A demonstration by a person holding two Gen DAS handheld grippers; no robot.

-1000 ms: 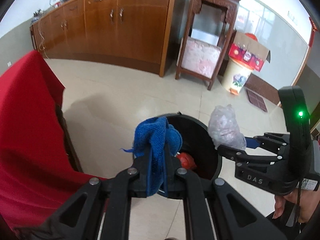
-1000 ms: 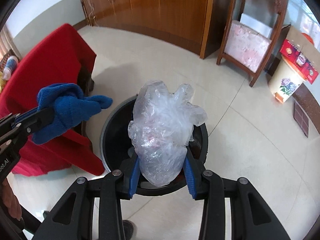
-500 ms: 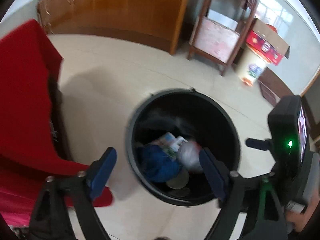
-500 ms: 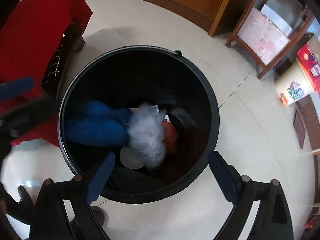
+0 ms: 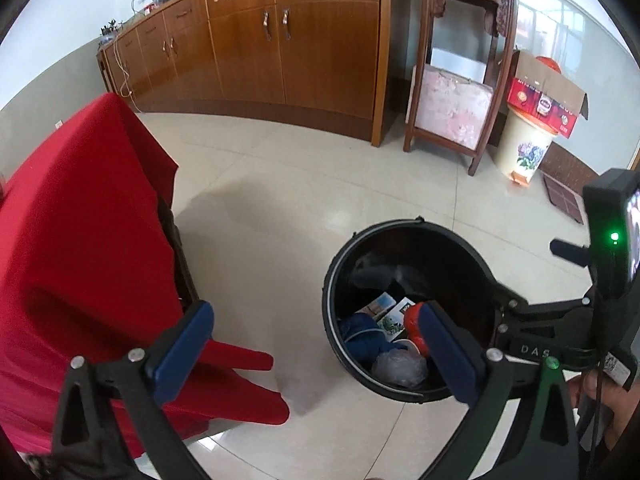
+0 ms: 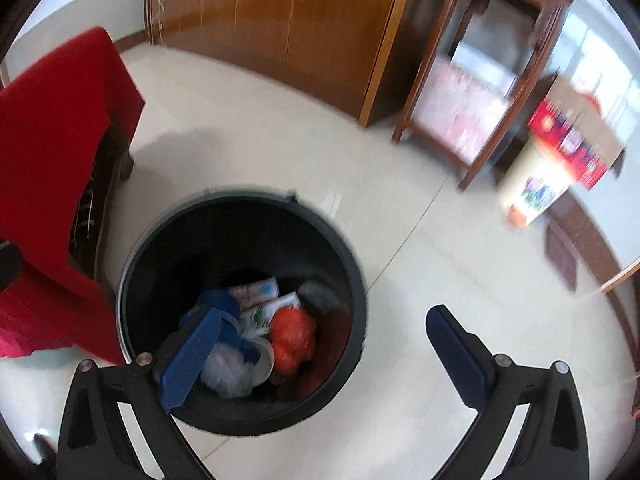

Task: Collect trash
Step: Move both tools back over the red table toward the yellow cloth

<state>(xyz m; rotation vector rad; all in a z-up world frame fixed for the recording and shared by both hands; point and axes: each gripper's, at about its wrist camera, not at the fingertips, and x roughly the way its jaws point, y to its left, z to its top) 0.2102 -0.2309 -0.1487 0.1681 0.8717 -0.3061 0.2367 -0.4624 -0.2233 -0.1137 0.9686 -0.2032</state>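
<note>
Both tongs still opening, nothing between the jaws: left gripper (image 5: pixel 316 344), right gripper (image 6: pixel 320 354). Red cloth (image 5: pixel 76 240) drapes furniture on the left. Black bin (image 6: pixel 360 276) stands on the floor beside it, holding blue glove (image 5: pixel 362 340), orange item (image 6: pixel 292 340) and clear plastic bag (image 5: pixel 400 368).

1. Pale tiled floor (image 5: pixel 280 184) carries everything.
2. Black trash bin (image 5: pixel 476 248) stands mid-floor, beside the red-draped furniture (image 5: pixel 72 240).
3. Wooden cabinet (image 5: pixel 280 40), carved stand (image 5: pixel 460 60) and flowered cream bin (image 5: pixel 524 148) line the far edge.
</note>
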